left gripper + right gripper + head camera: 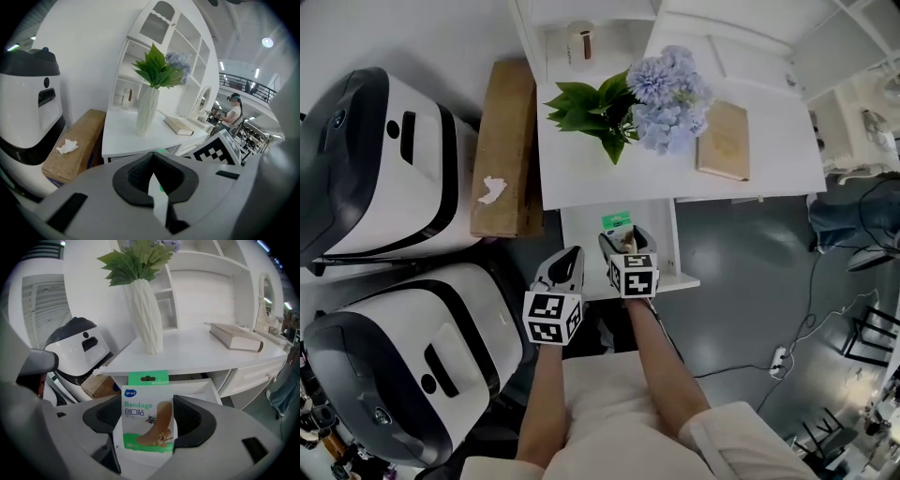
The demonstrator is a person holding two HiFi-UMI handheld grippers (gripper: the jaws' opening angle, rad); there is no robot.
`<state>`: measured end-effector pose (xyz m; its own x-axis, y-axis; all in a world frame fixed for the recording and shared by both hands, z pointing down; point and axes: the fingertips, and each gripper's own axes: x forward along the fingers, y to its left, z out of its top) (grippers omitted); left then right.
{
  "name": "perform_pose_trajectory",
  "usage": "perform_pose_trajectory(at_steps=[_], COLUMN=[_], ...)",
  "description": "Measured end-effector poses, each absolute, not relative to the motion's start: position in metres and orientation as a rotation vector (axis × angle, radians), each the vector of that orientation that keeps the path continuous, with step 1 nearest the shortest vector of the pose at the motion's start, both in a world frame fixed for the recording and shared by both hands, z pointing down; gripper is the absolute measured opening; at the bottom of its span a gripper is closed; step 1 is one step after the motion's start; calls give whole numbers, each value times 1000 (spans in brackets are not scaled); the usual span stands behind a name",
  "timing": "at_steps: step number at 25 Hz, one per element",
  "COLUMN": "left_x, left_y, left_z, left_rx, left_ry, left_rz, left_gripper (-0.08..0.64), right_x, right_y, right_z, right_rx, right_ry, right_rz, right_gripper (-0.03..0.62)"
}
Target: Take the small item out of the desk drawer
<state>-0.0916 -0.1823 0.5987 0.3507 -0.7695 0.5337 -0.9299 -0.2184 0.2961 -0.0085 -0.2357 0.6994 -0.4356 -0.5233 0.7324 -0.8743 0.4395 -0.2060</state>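
Note:
My right gripper (623, 246) is shut on a green and white bandage pack (147, 413), held upright between its dark pads just above the open white desk drawer (581, 225). The pack's green top (618, 219) shows in the head view over the drawer. In the right gripper view the drawer (199, 387) lies behind the pack, under the desk top (197, 352). My left gripper (565, 267) hovers just left of the right one, in front of the drawer. It is shut, with nothing between its pads (136, 176).
On the desk (769, 159) stand a vase of leaves and blue flowers (637, 98) and a tan book (724, 139). A cardboard box (504, 141) with a crumpled tissue sits left of the desk, beside two white and black machines (384, 159). Cables (811, 328) lie on the floor at right.

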Motion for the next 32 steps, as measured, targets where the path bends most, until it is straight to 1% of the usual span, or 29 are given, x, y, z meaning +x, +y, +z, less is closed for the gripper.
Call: perform_pose_trajectory(at_steps=[6,14,25,32], left_x=[-96,-99,-88,-85], left_y=[-167,-129,-83,-56], left_z=[578,579,575,569], left_rx=[2114,2135,2234,2309], left_ry=[-1444,-1405,-1373,-1343], left_rz=[358,377,459,482], left_gripper=[17,17,17,17], right_x=[-4,1,25,33], right_y=[-213,-166,-124,-96], right_z=[664,631,596,591], right_rx=[1236,1306,1387,1411], right_ry=[-2152,-2167,-2239,-2272], right_rz=[731,695,679,660], right_gripper=[360,360,359,360])
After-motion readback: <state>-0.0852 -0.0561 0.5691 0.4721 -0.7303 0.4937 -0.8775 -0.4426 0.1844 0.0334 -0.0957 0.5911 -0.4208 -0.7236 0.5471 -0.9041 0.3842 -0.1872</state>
